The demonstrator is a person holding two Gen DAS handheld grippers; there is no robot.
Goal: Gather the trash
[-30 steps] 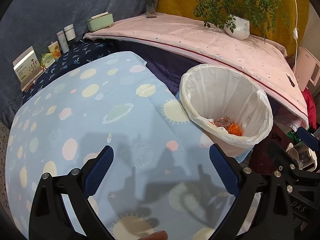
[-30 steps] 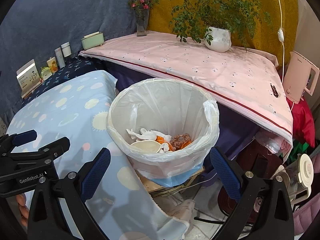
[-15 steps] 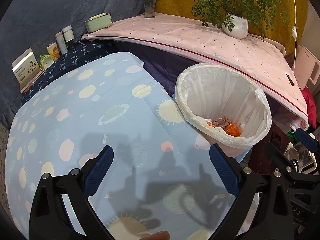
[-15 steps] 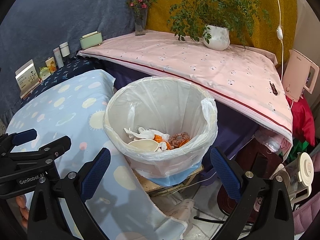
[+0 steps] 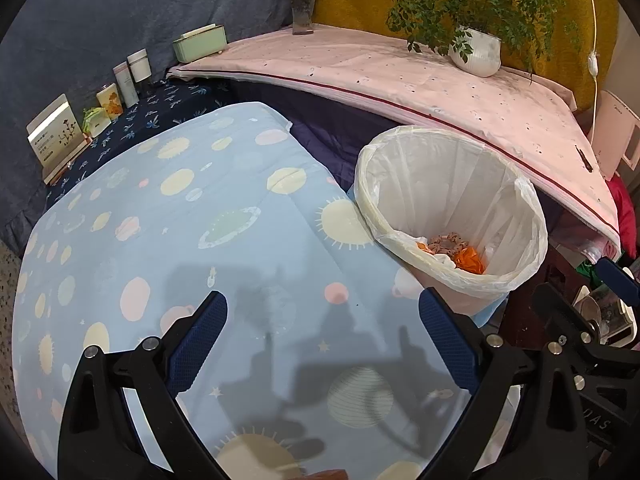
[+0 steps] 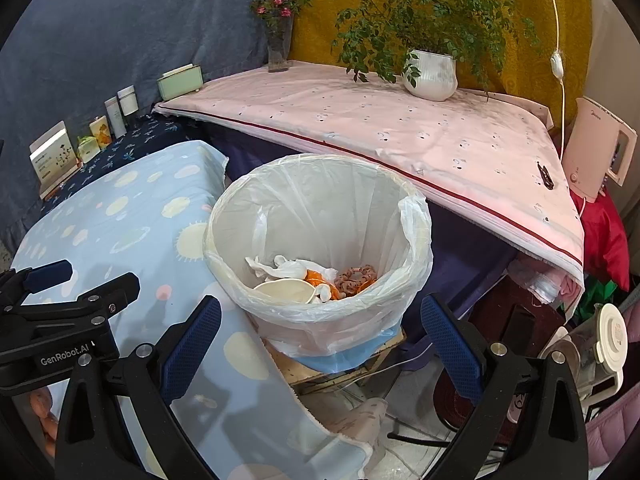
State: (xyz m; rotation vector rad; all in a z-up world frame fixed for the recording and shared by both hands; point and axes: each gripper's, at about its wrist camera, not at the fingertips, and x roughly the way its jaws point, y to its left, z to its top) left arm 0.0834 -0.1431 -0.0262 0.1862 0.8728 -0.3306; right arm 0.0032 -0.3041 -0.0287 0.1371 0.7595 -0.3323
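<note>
Both grippers are released and hold nothing. The left gripper (image 5: 320,328) hangs over the tabletop (image 5: 168,216), which is draped in a blue cloth printed with suns and planets; no loose trash shows on the part of it in view. The right gripper (image 6: 320,328) hangs at the tabletop's edge, looking straight down into the bin (image 6: 412,248).

The bin, lined with a white bag, stands just beside the tabletop's right edge, on what looks like a low box. The trash (image 6: 316,280) lies at its bottom — white crumpled bits, a pale bowl-like piece, orange scraps and something brownish. From the left wrist view only a little of it (image 5: 452,248) shows past the near rim.

The relation that matters: the bin is ahead and to the right of the left gripper, and directly ahead of the right one, just beyond its fingertips. So the right gripper is nearer. Collecting seems largely done, judging by the bare cloth and the filled bin. If the bag is to be lifted next — a guess — its loose flap on the right of the rim is the handiest hold.
</note>
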